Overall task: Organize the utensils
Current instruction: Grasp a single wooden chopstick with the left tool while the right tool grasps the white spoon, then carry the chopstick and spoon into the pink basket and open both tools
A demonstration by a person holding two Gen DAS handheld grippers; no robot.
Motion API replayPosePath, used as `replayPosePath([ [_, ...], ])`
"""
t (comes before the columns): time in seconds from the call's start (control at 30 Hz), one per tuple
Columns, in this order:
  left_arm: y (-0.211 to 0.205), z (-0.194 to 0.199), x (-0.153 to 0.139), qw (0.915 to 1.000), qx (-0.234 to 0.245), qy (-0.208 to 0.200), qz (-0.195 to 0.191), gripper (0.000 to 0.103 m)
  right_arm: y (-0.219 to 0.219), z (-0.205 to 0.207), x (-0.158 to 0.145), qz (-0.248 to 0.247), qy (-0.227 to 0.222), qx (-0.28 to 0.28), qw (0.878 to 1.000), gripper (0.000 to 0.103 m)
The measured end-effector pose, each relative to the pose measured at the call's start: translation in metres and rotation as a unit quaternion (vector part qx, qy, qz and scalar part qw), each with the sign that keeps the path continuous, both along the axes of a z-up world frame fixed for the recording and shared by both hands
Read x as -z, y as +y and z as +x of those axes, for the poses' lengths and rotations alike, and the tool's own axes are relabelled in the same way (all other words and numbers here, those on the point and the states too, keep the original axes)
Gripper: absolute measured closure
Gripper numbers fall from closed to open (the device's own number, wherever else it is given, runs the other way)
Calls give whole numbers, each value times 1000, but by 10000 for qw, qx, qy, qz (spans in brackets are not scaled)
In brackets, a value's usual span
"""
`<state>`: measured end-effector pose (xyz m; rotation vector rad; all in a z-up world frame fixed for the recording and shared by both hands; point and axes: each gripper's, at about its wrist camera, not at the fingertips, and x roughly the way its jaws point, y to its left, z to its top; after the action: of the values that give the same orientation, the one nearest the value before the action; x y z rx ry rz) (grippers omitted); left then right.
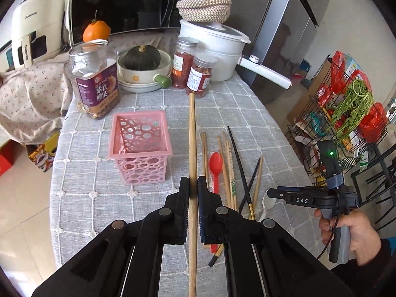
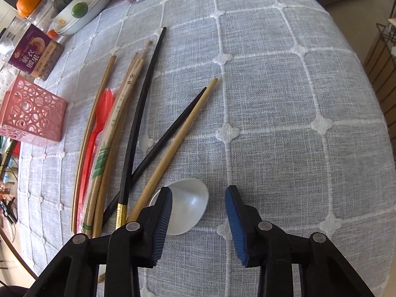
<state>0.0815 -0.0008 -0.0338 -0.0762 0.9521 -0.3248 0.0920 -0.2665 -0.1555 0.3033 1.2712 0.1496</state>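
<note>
My left gripper (image 1: 193, 182) is shut on a long wooden chopstick (image 1: 192, 133), held above the table and pointing away, just right of the pink perforated basket (image 1: 141, 146). The basket stands upright and looks empty; it also shows in the right wrist view (image 2: 32, 113). Several wooden and black chopsticks (image 2: 138, 113) and a red plastic spoon (image 2: 97, 126) lie loose on the grey cloth. My right gripper (image 2: 199, 193) is open, low over a white spoon (image 2: 184, 205) whose bowl lies by the left finger.
At the table's far end stand a nut jar (image 1: 95, 84), a bowl with a dark squash (image 1: 143, 68), two spice jars (image 1: 191, 70) and a white pot (image 1: 215, 47). A wire rack (image 1: 346, 113) stands to the right of the table.
</note>
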Motion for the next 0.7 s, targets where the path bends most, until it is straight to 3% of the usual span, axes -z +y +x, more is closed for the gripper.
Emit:
replayPosePath([
  [0.07,6,2,3,10000,-71,24,-66,96,1,0,2,132,10,-50,9999,80],
  [0.17,14,2,-1,9998,-161,-37,-148,96,5,1,4,160,-72,-105,9998,86],
  [0.2,16,2,-2,9996,-183,-70,-178,96,8,1,5,165,-91,-152,9997,94],
  [0.23,17,2,-4,9995,-208,-111,-202,96,9,1,5,194,-110,-183,9996,96],
  [0.5,34,-1,-24,9964,-431,-533,-503,96,21,-8,-22,49,-637,-322,9974,101],
  [0.7,56,-4,-49,9855,-823,-1208,-862,96,32,-20,-58,-142,-1246,-398,9913,101],
])
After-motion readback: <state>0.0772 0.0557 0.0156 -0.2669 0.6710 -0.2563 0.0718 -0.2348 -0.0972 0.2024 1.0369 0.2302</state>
